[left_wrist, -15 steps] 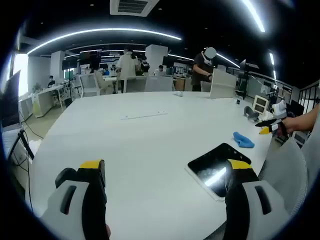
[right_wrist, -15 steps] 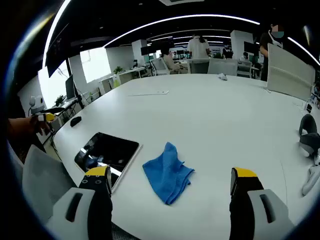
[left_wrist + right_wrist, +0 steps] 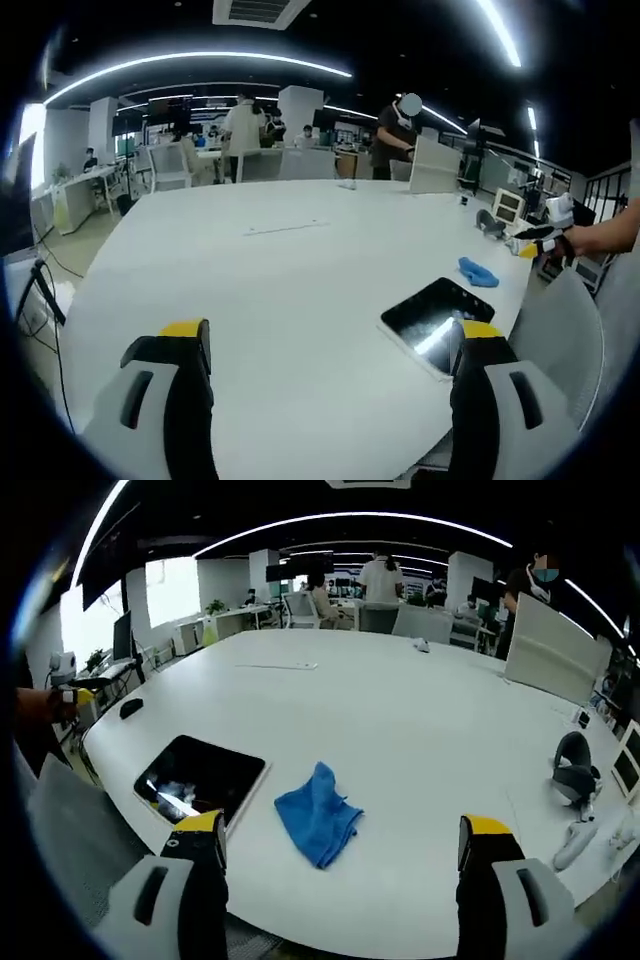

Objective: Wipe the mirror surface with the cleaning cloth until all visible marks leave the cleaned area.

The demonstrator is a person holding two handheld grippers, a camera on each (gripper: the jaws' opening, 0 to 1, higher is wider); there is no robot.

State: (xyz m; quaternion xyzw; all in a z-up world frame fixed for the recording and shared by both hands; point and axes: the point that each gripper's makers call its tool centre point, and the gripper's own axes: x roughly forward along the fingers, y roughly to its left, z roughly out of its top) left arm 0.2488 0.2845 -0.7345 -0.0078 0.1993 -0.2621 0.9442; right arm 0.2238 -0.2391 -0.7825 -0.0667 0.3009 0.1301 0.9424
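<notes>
Wiping hasn't begun, I judge: the crumpled blue cleaning cloth [image 3: 318, 826] lies loose on the white table [image 3: 400, 720], just beside the flat dark rectangular mirror [image 3: 200, 778] near its edge. My right gripper [image 3: 340, 845] and left gripper [image 3: 325, 345] both hover wide open, empty. Everything remains: grasping, wiping.

Broad white table [image 3: 400, 710] — dark mirror [image 3: 200, 777] near its edge, crumpled blue cloth [image 3: 318, 815] just beside it.
</notes>
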